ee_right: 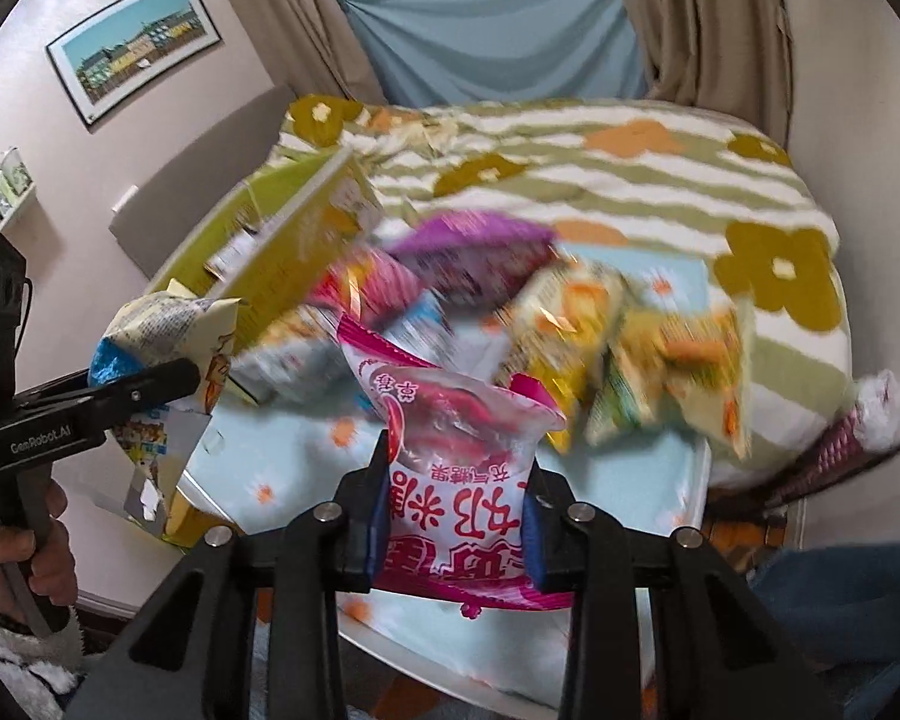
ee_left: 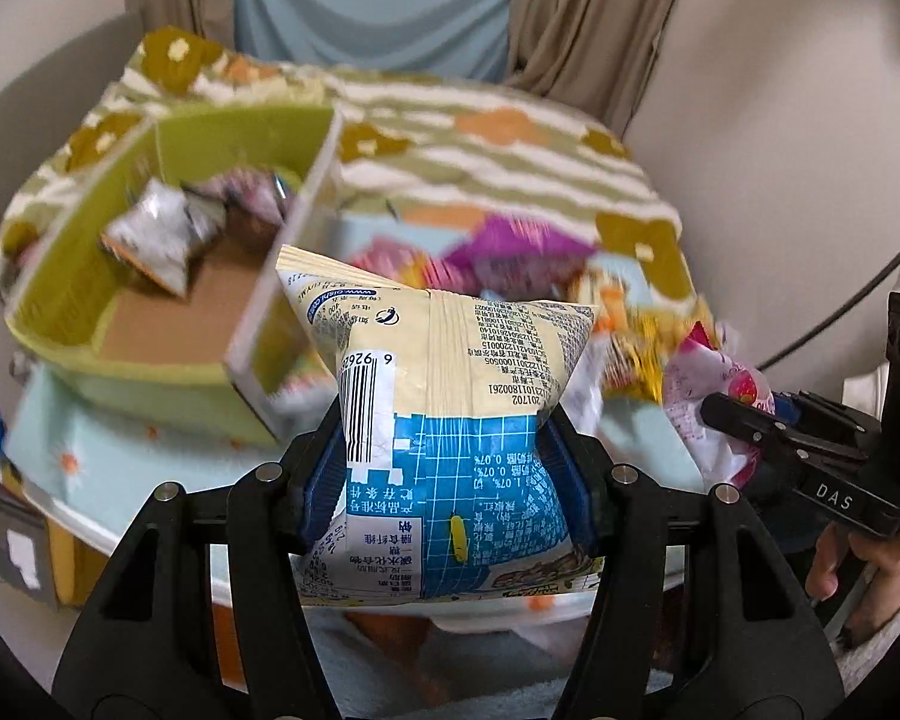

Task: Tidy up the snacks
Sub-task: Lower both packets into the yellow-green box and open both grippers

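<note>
Pinching the waist of a cream-and-blue snack bag (ee_left: pixel 450 432), the left gripper (ee_left: pixel 450 480) is holding it clear above the bench (ee_left: pixel 150 468), beside the green cardboard box (ee_left: pixel 168 276). The right gripper (ee_right: pixel 456 516) is squeezing a pink-and-white candy bag (ee_right: pixel 456 456) over the bench's near edge. Both packets are looking light, puffy and crinkly, probably slippery, so mid-body holds are suiting them best.

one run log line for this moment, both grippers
left gripper: shut on cream-blue bag | right gripper: shut on pink-white bag | green box: holds packets
</note>
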`<act>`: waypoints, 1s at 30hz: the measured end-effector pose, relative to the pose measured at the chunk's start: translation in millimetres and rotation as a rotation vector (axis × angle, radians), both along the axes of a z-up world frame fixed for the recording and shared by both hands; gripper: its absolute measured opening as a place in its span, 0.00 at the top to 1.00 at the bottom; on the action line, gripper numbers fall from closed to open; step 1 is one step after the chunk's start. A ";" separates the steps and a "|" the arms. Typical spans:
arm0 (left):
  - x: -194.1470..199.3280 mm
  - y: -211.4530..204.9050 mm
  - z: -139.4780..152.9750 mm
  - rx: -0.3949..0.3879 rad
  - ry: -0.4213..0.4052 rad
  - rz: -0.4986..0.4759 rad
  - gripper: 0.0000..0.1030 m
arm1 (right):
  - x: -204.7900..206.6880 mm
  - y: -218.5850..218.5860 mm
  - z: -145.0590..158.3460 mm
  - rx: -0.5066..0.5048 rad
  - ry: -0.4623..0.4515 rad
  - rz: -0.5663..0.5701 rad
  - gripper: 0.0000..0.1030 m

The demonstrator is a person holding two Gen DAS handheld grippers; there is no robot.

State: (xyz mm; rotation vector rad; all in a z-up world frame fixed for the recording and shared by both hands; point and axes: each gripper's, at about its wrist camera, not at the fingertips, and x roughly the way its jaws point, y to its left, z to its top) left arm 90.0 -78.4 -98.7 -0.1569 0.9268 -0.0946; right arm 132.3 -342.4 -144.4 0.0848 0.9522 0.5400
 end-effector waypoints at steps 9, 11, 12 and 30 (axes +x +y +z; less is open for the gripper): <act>46.8 112.3 37.3 0.042 -0.062 0.074 0.43 | 36.5 97.9 52.7 0.084 -0.084 0.015 0.69; 58.1 137.4 37.3 0.057 -0.058 0.081 0.43 | 46.7 125.0 59.1 0.091 -0.091 0.018 0.69; 65.2 151.9 35.8 0.065 -0.054 0.081 0.43 | 51.4 138.8 61.0 0.094 -0.092 0.022 0.69; 144.3 253.7 -62.2 0.121 0.141 -0.024 0.06 | 108.6 300.4 20.5 0.003 0.030 -0.048 0.69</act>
